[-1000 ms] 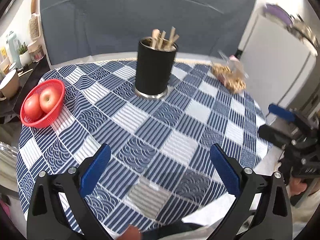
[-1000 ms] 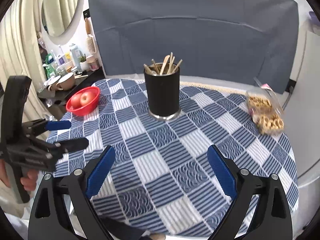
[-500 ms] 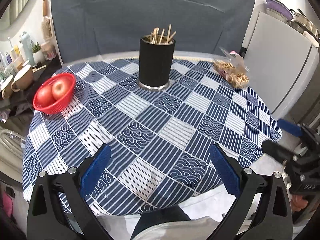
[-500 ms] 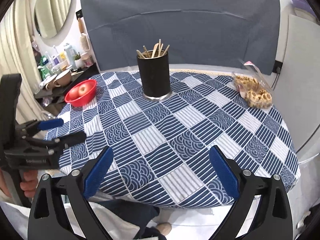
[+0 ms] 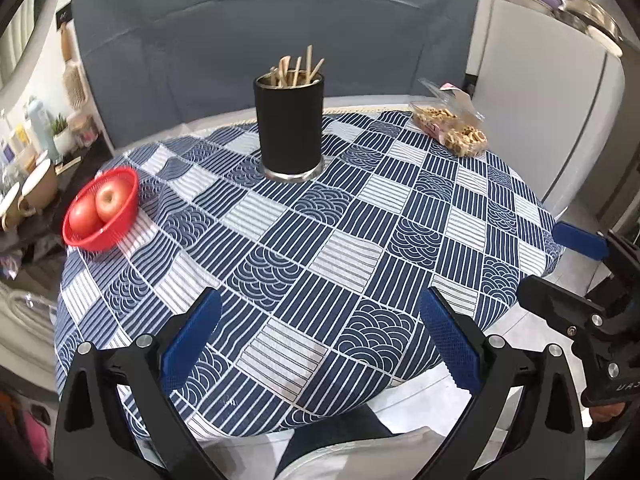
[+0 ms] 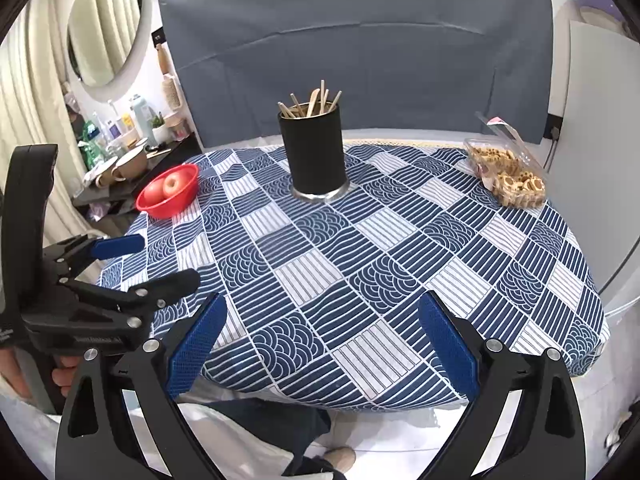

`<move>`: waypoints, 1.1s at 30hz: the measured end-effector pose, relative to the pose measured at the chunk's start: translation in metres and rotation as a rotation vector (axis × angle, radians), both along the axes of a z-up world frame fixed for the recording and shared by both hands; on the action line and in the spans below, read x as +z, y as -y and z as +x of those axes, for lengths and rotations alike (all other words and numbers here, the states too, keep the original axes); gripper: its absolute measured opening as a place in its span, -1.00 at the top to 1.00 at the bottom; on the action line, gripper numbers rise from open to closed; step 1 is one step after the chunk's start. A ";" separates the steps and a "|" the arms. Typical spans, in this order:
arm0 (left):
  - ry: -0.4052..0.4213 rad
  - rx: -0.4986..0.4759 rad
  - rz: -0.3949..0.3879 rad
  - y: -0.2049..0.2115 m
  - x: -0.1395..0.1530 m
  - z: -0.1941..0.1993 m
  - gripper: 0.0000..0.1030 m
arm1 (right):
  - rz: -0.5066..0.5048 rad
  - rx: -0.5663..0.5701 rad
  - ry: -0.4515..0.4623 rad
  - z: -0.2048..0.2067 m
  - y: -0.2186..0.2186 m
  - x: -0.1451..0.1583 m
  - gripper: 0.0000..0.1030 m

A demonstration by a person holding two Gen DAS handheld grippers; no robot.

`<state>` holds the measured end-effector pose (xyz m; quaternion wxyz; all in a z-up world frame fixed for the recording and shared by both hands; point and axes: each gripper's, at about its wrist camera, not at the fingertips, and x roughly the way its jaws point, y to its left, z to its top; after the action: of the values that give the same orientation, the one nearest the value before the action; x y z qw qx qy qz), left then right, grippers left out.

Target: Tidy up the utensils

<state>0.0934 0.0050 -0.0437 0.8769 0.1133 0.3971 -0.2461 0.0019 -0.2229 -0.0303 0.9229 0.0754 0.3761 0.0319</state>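
A black cylindrical holder [image 5: 289,124] stands upright toward the far side of the round table with the blue patterned cloth [image 5: 328,248]; several wooden utensils [image 5: 297,70] stick out of it. It also shows in the right wrist view [image 6: 316,152], with the utensils [image 6: 312,104]. My left gripper [image 5: 320,344] is open and empty, held off the table's near edge. My right gripper [image 6: 322,340] is open and empty too, near the same edge. Each gripper shows in the other's view: the right one [image 5: 560,264], the left one [image 6: 156,260].
A red basket with two apples [image 5: 102,208] sits at the table's left edge. An open clear box of cookies [image 5: 450,126] sits at the far right. A side shelf with cups and bottles [image 6: 120,148] stands left; a white fridge [image 5: 540,120] stands right.
Both grippers have pulled back from over the table to beyond its near edge, so the whole table is in view. Both stayed open and empty. The holder has not moved.
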 end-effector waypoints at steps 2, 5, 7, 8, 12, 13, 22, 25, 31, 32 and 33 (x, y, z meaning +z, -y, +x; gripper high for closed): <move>0.008 -0.016 0.003 0.003 0.001 -0.002 -0.88 | 0.003 0.001 -0.001 -0.001 0.000 0.000 -0.79; -0.003 -0.023 0.005 0.004 -0.002 -0.003 -0.88 | 0.005 -0.004 0.002 -0.002 0.001 0.000 -0.79; -0.011 -0.016 0.001 0.002 -0.003 -0.001 -0.88 | 0.009 -0.005 0.005 -0.004 0.002 0.000 -0.79; -0.014 -0.013 -0.001 0.002 -0.003 0.000 -0.88 | 0.009 -0.007 0.005 -0.004 0.003 0.000 -0.79; -0.038 0.001 -0.008 -0.001 -0.006 0.003 -0.88 | 0.009 -0.007 0.004 -0.004 0.003 -0.001 -0.79; -0.040 0.002 -0.006 -0.001 -0.007 0.003 -0.88 | 0.009 -0.004 0.003 -0.005 0.003 -0.001 -0.79; -0.045 -0.010 0.001 0.003 -0.007 0.003 -0.88 | 0.011 -0.006 -0.004 -0.003 0.003 -0.002 -0.79; -0.053 -0.010 0.004 0.004 -0.009 0.004 -0.88 | 0.010 -0.001 -0.009 -0.003 0.002 -0.004 -0.79; -0.054 0.003 0.005 0.003 -0.009 0.005 -0.88 | 0.008 -0.005 -0.009 -0.003 0.003 -0.004 -0.80; -0.056 0.004 0.005 0.003 -0.010 0.005 -0.88 | 0.007 -0.005 -0.009 -0.002 0.003 -0.004 -0.80; -0.057 0.006 0.005 0.003 -0.010 0.005 -0.88 | 0.007 -0.005 -0.009 -0.003 0.003 -0.004 -0.80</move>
<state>0.0986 0.0022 -0.0536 0.8655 0.1071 0.4230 -0.2459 -0.0007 -0.2261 -0.0342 0.9210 0.0797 0.3801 0.0307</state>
